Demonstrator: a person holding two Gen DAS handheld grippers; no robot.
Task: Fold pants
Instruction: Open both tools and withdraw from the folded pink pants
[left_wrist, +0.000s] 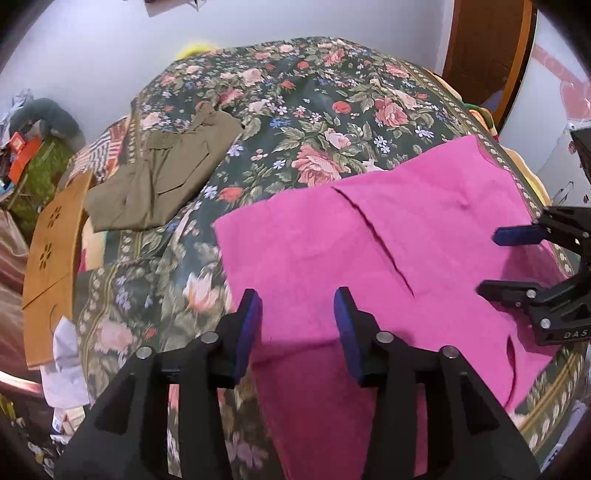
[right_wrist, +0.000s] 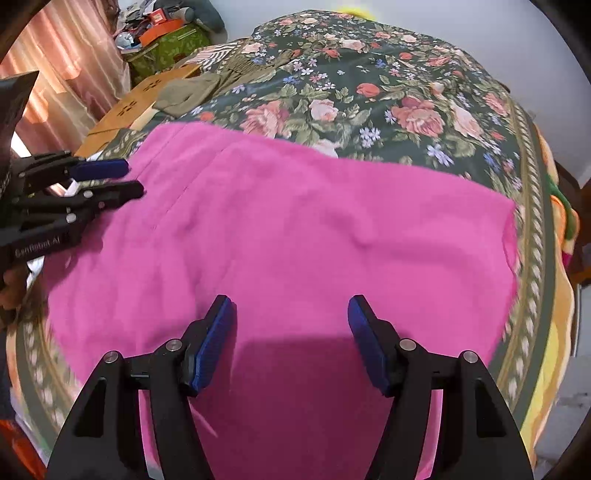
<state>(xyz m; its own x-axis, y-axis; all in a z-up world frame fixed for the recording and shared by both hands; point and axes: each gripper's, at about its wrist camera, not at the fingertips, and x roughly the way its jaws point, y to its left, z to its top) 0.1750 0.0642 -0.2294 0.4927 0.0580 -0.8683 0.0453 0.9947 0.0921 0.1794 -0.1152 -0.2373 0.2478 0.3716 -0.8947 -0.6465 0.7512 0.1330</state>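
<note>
Pink pants (left_wrist: 369, 251) lie spread flat on a floral bedspread (left_wrist: 295, 110), with a dark crease running down their middle. My left gripper (left_wrist: 297, 325) is open and empty, hovering over the pants' near left part. My right gripper (right_wrist: 291, 332) is open and empty over the near edge of the pink pants (right_wrist: 295, 229). The right gripper also shows at the right edge of the left wrist view (left_wrist: 491, 258), and the left gripper shows at the left edge of the right wrist view (right_wrist: 129, 181).
Folded olive pants (left_wrist: 162, 173) lie at the bed's far left. An orange cardboard piece (left_wrist: 55, 251) leans off the left bed edge. Clutter and a green bag (left_wrist: 40, 173) stand by the far wall. A wooden door (left_wrist: 484, 48) is at the back right.
</note>
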